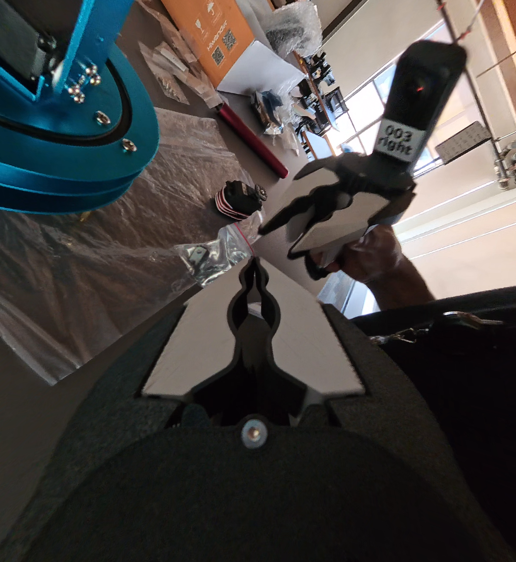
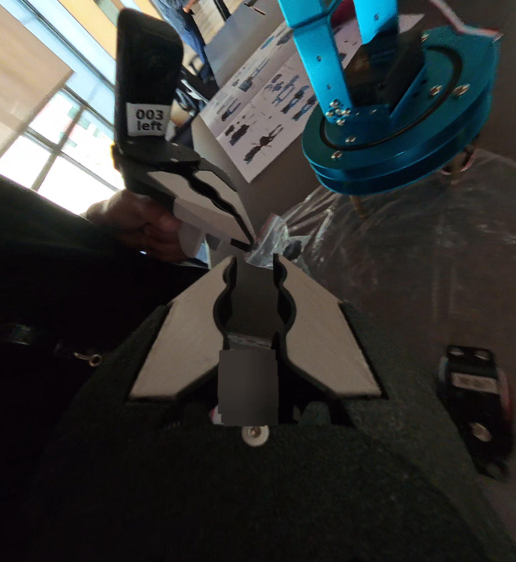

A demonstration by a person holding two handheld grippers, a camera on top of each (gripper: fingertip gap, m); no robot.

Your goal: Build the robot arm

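Observation:
My left gripper [image 1: 253, 261] is shut, its tips pinching the red-striped zip edge of a small clear bag [image 1: 214, 261] that holds small metal parts. In the right wrist view the left gripper [image 2: 250, 241] meets the same bag [image 2: 270, 240] just beyond my right fingertips. My right gripper [image 2: 255, 260] is open and empty, with its jaws a little short of the bag. It shows in the left wrist view [image 1: 276, 243], held by a hand, right beside the bag's zip end.
A blue round metal base [image 1: 68, 137] with an upright bracket [image 2: 402, 137] stands on a crinkled clear plastic sheet [image 1: 98, 258]. A black servo [image 1: 241, 200] [image 2: 476, 404] lies near. A red tube [image 1: 250, 140], an orange box [image 1: 214, 33], bubble wrap [image 1: 293, 27] and a printed sheet [image 2: 266, 106] lie farther back. The grippers are tip to tip, or close to it.

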